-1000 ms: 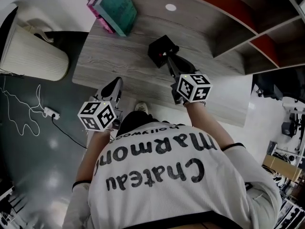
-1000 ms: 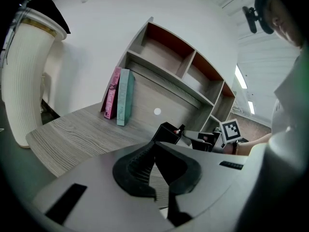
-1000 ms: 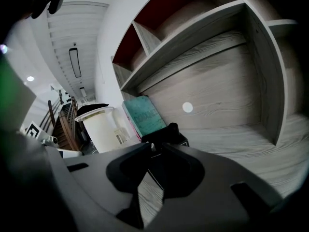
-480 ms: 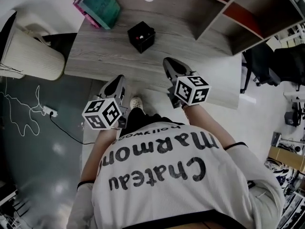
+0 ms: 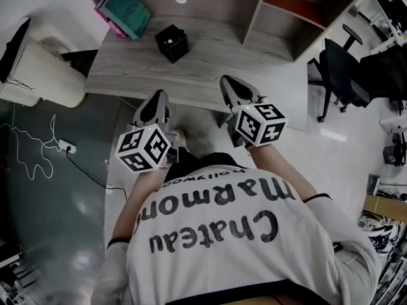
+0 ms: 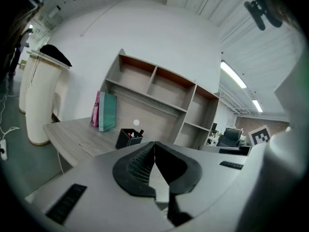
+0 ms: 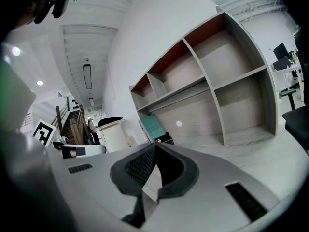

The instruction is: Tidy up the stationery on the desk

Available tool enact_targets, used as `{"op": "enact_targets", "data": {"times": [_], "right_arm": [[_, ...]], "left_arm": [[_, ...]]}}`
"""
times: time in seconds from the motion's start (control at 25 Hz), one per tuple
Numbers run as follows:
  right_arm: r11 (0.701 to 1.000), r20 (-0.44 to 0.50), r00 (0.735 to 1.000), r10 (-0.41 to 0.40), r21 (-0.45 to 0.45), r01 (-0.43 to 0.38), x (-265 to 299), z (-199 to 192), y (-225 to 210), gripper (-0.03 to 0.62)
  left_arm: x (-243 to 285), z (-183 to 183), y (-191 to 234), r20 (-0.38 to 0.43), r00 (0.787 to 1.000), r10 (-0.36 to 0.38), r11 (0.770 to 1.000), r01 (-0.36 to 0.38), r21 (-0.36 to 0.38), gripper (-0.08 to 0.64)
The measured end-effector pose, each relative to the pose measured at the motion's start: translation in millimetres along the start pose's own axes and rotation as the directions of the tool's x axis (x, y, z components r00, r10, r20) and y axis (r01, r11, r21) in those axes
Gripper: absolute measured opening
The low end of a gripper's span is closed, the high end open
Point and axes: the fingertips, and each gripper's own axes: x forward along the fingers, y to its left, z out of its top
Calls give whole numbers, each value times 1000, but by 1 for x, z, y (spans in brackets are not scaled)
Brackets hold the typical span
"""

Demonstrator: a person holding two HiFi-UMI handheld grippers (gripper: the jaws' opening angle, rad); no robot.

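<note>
A black pen holder with a few pens stands alone on the grey wooden desk. It also shows small in the left gripper view and just above the jaws in the right gripper view. Teal and pink books lean at the desk's back left. My left gripper and right gripper hang at the desk's near edge, well short of the holder. Both are shut, with nothing between their jaws.
An open shelf unit rises along the desk's back and right. A white ribbed cylinder stands on the floor at the left, with a cable and power strip near it. A black office chair sits at the right.
The right gripper has drawn back from the pen holder to the desk's near edge. The whole view has pulled away from the desk, and the left gripper has lifted slightly.
</note>
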Motion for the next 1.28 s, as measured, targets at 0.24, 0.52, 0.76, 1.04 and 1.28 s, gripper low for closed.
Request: {"op": "enact_targets", "data": {"times": [0.24,0.52,0.76,1.04,1.28], "right_arm": [[998,23,1000,14,-57,-13,-24,12,14,17],[995,-30,1000,6,-95,-9,-34,-8,20,17],[994,-48,999,3,-106,-8,-36,-18,24,15],[995,-59,998,8,-104,-14,-36,-25,28,17],[994,-70,997,8,-105,-16,-34,-30,30,17]], "left_arm": [[-21,-1,-22,24,999,23,999,-23,31,15],[-38,-11,-34,28,999,20,999,-21,47,15],[-50,-15,-28,39,999,36,999,-38,34,15],[-57,-17,-25,45,998,44,998,-46,31,15],[-58,-21,-19,37,998,43,999,-44,21,15]]}}
